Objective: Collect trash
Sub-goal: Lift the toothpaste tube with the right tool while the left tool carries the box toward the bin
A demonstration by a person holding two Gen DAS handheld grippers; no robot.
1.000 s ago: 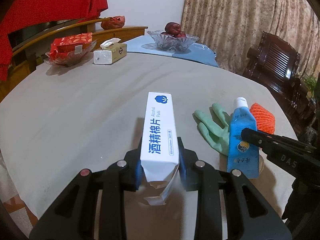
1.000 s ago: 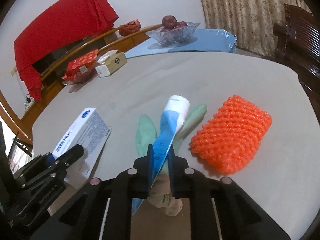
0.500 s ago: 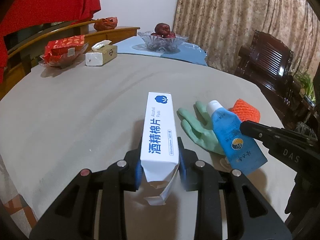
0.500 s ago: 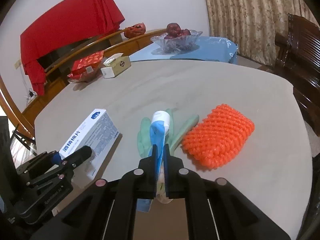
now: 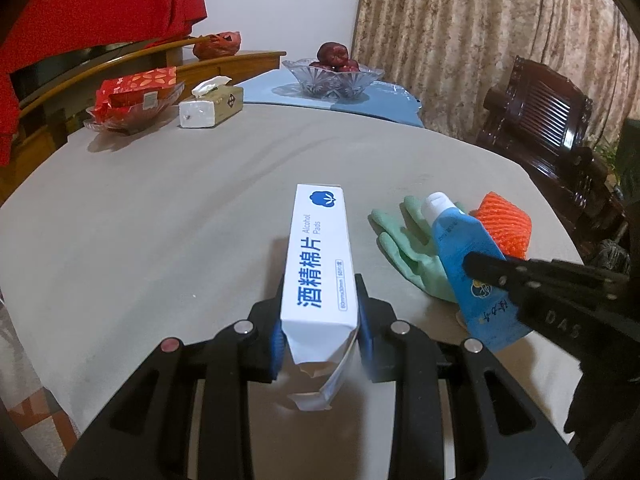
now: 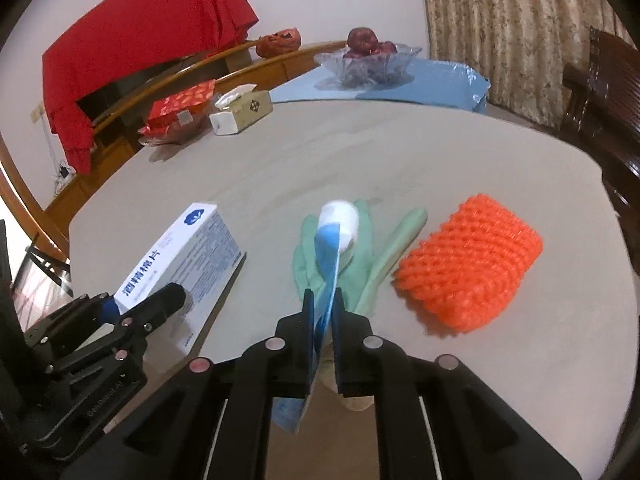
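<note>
A white alcohol-pad box with blue print is clamped between the blue pads of my left gripper, its torn flap end toward the camera. The right wrist view shows that box and left gripper at the left. My right gripper pinches a blue tube with a white cap, edge-on, and its jaws are opening slightly with the tube between them. Under the tube a green rubber glove lies on the table. An orange foam net sits to its right.
The round grey table carries a tissue box, a red packet in a glass dish and a glass fruit bowl on a blue mat at the far edge. A dark wooden chair stands to the right.
The blue tube has come up off the glove and turned edge-on in the right gripper. The left gripper with the box has stayed almost where it was.
</note>
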